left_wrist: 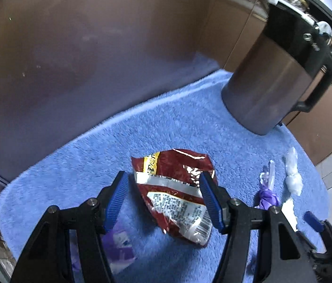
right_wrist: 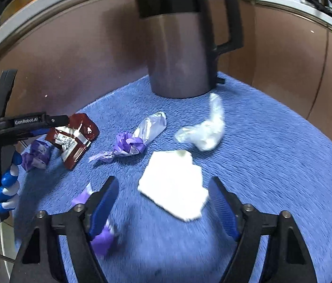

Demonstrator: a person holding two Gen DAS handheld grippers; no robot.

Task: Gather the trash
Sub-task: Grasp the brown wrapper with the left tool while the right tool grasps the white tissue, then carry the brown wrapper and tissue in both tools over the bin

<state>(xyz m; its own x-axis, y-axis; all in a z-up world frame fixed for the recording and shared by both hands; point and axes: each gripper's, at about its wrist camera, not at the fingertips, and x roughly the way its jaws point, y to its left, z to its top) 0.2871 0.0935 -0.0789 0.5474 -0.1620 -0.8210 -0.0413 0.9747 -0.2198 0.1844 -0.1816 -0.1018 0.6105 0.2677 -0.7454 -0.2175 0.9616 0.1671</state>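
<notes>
Blue pads of the left tool (left_wrist: pixel 163 202) are standing wide on either side of the red snack wrapper (left_wrist: pixel 177 195), which is lying crumpled on the blue towel (left_wrist: pixel 71 165). Over the white napkin (right_wrist: pixel 174 185), the right tool (right_wrist: pixel 163 210) is also gaping wide, holding nothing. Purple wrappers (right_wrist: pixel 130 143) and a clear plastic scrap (right_wrist: pixel 203 129) are lying near the steel kettle (right_wrist: pixel 180 54). Risk, I judge: slick foil could be slipping out, or the pads could be snagging towel pile and dragging it.
</notes>
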